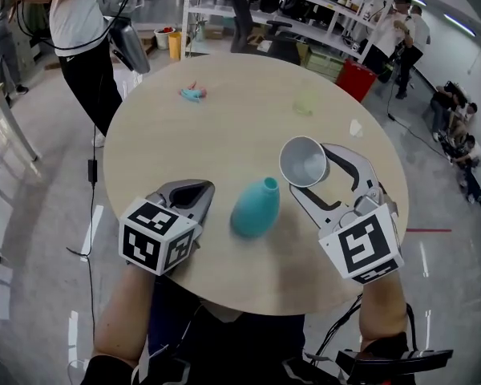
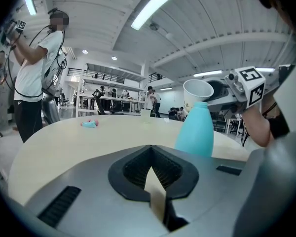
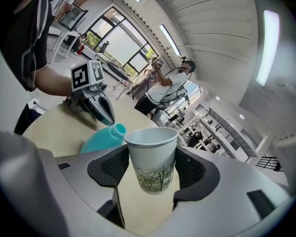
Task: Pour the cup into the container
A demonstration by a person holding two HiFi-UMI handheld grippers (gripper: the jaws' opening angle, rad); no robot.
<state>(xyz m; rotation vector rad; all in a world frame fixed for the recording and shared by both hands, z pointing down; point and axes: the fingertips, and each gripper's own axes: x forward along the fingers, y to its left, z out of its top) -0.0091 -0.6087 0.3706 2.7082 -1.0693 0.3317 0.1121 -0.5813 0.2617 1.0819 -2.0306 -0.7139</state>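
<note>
Right gripper (image 1: 309, 173) grips the cup (image 3: 153, 157) right of the teal bottle (image 1: 254, 208), left gripper (image 1: 191, 192) clenched empty; next I'd tip it over the narrow mouth.

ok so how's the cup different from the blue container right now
The cup is white paper with a green print; the container is plain turquoise. The cup has a wide mouth, while the container narrows to a small neck. The cup is held off the table in the jaws of the right gripper, while the container stands on the table with nothing gripping it. Both are open at the top.
</note>
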